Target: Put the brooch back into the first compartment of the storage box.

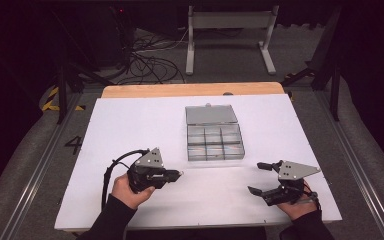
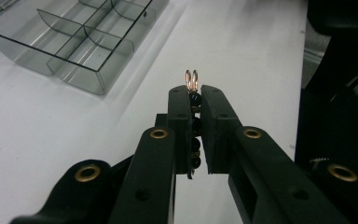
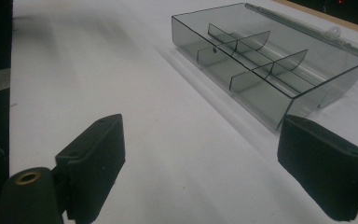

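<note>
Left gripper (image 2: 195, 93): I read its jaws as clamped on a small piece of jewellery (image 2: 192, 83), a string of dark beads running down between the pads with two thin coppery rings standing out past the tips. From the high view I place this gripper (image 1: 179, 174) over the near-left part of the tabletop (image 1: 130, 130), jaws pointing toward the right edge, with the hand (image 1: 130, 192) gripping it from the near edge.

Right gripper (image 3: 200, 158): jaws wide apart, nothing between them. On the high view it (image 1: 256, 178) sits over the near-right part of the tabletop, close to the near edge, its jaws pointing toward the left edge.

Container: one clear smoky plastic organiser box (image 1: 215, 142), lying about mid-table, a little toward the far edge and well apart from both grippers. Its lid (image 1: 211, 114) is folded back flat on the far side, hinged along the box's far wall. I count a grid of compartments, three across, split by thin dividers, some of them curved as the right gripper view shows them (image 3: 242, 56). Every compartment I can see into looks bare; the far row is too small for me to be sure. In the left gripper view the box (image 2: 70, 42) lies up and to the left of the held jewellery, not touching it.
</note>
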Available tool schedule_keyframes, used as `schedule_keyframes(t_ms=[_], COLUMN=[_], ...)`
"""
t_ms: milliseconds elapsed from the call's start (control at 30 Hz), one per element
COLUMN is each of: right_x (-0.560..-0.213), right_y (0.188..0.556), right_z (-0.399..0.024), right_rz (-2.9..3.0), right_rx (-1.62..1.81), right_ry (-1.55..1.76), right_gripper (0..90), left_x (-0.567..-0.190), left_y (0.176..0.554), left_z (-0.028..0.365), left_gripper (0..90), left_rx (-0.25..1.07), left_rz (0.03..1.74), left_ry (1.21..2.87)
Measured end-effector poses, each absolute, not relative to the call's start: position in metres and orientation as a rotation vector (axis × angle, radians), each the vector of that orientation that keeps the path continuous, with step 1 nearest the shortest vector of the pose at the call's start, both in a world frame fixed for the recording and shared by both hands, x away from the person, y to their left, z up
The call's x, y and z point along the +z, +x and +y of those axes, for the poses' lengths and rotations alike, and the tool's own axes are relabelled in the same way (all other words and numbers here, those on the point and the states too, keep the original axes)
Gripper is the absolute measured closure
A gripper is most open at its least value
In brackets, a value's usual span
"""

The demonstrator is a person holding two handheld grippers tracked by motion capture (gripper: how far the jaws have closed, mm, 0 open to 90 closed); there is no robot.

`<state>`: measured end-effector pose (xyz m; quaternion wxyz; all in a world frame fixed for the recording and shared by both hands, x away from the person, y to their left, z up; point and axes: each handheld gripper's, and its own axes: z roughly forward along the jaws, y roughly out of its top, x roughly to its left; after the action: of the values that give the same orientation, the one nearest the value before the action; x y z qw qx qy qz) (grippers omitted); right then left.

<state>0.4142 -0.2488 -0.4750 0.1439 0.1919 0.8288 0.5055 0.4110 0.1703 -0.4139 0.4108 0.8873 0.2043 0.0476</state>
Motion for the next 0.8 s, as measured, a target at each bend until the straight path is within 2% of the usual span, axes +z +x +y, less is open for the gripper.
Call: schedule_keyframes(t_ms=[400, 800], right_x=[-0.475, -0.475], right_y=[0.414, 0.415], right_z=[-0.249, -0.249], right_rz=[2.39, 2.393], right_rx=[1.46, 1.462], right_ry=[0.551, 0.553], right_gripper=[15.1, 15.1], left_x=[-0.404, -0.391], left_y=[0.417, 0.431], left_z=[0.166, 0.157], left_gripper=[82.9, 82.9], left_rx=[0.184, 0.189], left_rz=[0.531, 0.533], left_ry=[2.246, 2.243])
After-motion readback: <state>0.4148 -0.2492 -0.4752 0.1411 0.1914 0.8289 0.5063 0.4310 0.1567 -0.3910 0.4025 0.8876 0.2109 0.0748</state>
